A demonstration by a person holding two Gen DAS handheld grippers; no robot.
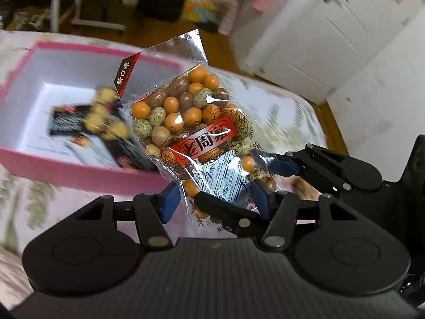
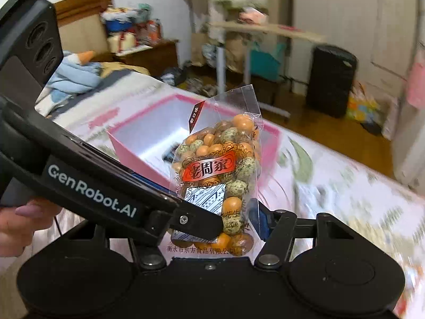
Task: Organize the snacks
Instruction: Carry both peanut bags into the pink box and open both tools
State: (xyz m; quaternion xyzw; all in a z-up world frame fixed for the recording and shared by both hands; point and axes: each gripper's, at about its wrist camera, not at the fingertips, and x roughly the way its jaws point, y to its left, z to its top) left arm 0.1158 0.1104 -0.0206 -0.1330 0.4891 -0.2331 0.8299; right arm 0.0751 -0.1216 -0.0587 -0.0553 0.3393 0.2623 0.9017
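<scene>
A clear bag of coated peanuts [image 1: 186,122] with a red label hangs in the air over the near rim of a pink box [image 1: 66,170]. My left gripper [image 1: 215,199] has its blue pads against the bag's lower end, one on each side. My right gripper [image 1: 225,175] comes in from the right and pinches the same lower end. In the right wrist view the bag [image 2: 217,164] stands upright in my right gripper [image 2: 215,220]; one pad touches its right edge and the other is hidden behind the left gripper [image 2: 196,204]. The pink box [image 2: 138,156] lies just beyond.
The box rests on a bed with a floral sheet [image 1: 279,111] and holds a dark snack pack [image 1: 79,125]. A hand [image 2: 16,220] holds the left gripper's handle. Blue cloth [image 2: 74,77] lies further up the bed. Past the bed are a white wardrobe [image 1: 318,40] and a wooden floor.
</scene>
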